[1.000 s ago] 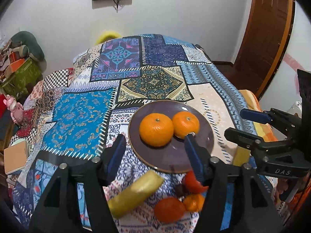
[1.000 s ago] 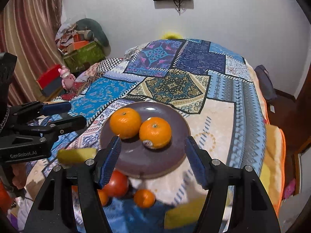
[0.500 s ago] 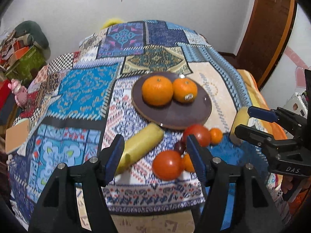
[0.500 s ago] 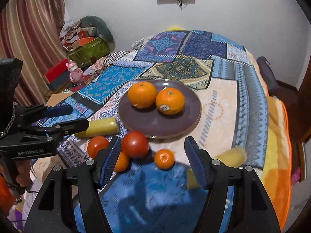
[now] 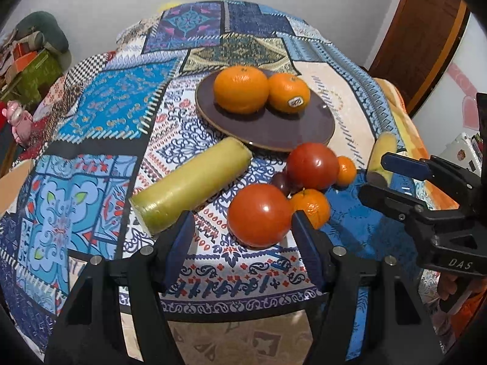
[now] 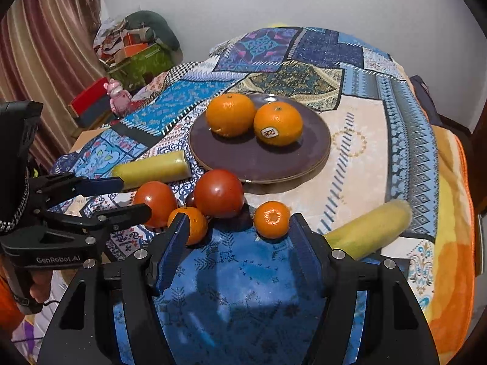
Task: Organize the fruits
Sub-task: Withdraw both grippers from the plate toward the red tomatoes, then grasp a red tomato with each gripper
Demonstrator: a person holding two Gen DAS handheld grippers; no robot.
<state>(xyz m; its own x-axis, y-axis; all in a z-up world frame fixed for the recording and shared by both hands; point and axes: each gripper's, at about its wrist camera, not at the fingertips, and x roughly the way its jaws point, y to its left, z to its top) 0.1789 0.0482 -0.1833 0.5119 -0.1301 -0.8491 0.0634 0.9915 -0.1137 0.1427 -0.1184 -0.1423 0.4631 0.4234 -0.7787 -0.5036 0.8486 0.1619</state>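
A dark round plate (image 5: pixel 316 127) (image 6: pixel 310 152) holds two large oranges (image 5: pixel 242 89) (image 6: pixel 230 115), one with a sticker (image 5: pixel 289 92) (image 6: pixel 278 123). In front of it lie two red tomatoes (image 5: pixel 258 214) (image 5: pixel 312 165) (image 6: pixel 218 193), two small tangerines (image 5: pixel 312 206) (image 6: pixel 271 219), a dark plum (image 5: pixel 281 182) and two yellow-green cylinders (image 5: pixel 188 185) (image 6: pixel 368 232). My left gripper (image 5: pixel 243 237) is open, its jaws either side of the near tomato, a little short of it. My right gripper (image 6: pixel 240 240) is open and empty, just short of a small tangerine.
The patterned patchwork cloth (image 5: pixel 100 112) covers the round table; its front edge (image 5: pixel 231 310) is close under my left gripper. Clutter and a pink toy (image 6: pixel 117 97) stand at the far left by a curtain. A wooden door (image 5: pixel 417 36) is at the right.
Both grippers have drawn back and down from over the plate toward the table's front edge. The loose fruit now lies just ahead of the fingertips. Both stay open.
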